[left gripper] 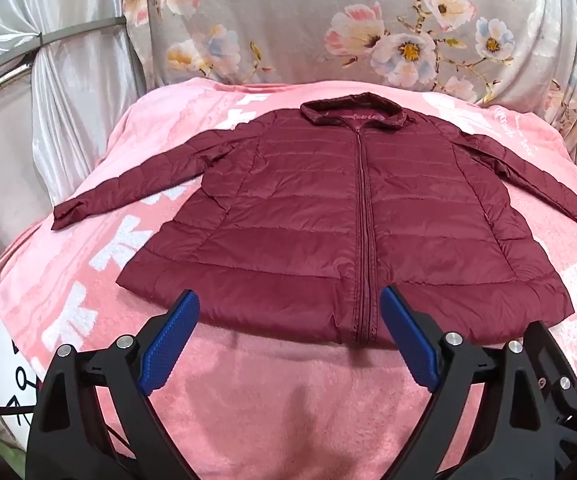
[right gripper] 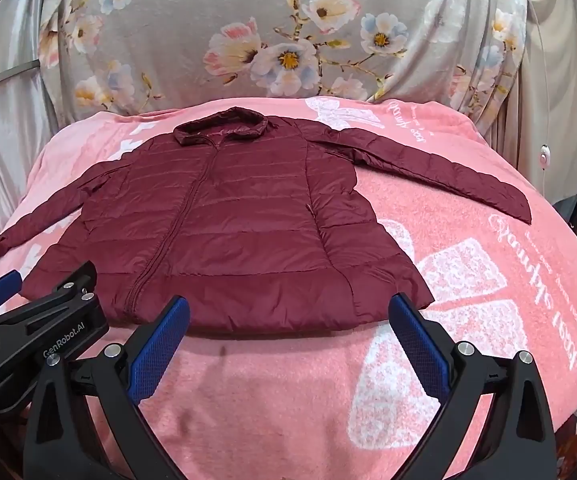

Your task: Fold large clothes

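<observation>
We have one maroon quilted puffer jacket [left gripper: 328, 220] lying flat, front up and zipped, on the pink blanket [left gripper: 268, 400] that covers the bed, collar [left gripper: 352, 114] at the far end, hem nearest us, and its two sleeves spread out to either side. Our left gripper [left gripper: 288, 340] and right gripper [right gripper: 288, 336] both hover just short of the hem with jaws spread wide and nothing between the blue pads [right gripper: 160, 344]. We judge the jacket light, soft and puffy, its shiny shell likely to slip, so a pinch should gather a good fold of fabric. The left sleeve cuff [left gripper: 66, 214] and right sleeve cuff [right gripper: 516, 208] look like the best first holds, then the hem corners.
</observation>
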Demonstrator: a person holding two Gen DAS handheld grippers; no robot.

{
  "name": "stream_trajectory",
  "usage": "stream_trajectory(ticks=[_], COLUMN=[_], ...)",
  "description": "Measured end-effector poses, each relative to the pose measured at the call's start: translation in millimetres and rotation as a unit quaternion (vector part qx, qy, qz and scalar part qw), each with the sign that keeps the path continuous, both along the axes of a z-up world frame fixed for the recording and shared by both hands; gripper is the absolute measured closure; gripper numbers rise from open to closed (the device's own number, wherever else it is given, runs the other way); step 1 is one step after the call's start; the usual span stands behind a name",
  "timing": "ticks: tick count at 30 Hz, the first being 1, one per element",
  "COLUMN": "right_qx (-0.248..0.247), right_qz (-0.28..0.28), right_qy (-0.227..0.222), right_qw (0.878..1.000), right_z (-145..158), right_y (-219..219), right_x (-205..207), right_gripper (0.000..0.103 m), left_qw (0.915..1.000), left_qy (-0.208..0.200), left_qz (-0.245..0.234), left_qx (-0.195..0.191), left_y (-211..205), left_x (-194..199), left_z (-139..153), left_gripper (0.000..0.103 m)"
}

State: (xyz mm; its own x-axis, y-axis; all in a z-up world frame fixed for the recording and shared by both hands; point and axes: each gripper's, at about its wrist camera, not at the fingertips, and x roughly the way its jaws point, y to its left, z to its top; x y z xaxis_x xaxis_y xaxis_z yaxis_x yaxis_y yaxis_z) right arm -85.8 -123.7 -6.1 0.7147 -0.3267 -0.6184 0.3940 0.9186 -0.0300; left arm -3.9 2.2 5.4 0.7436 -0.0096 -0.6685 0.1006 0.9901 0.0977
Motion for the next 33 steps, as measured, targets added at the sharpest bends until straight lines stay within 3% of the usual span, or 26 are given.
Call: stream_trajectory(ticks=[11,33], right_qx=[-0.003,0.003], right_qz=[0.001,0.001], right_qy=[0.000,0.002], right_qw=[1.000,1.000], right_z=[3.4,-0.5], right_y=[5.0,5.3], right_x=[0.3,2.4], right_gripper=[0.005,0.005], left_qw=[0.9999,0.9998], left_qy=[0.015,-0.018], left_qz=[0.004,-0.003], left_qx=[-0.003,0.003], left_y=[3.5,3.9], left_x=[2.1,0.2], left_z=[-4.5,-1.3], left_gripper=[0.014,0.014])
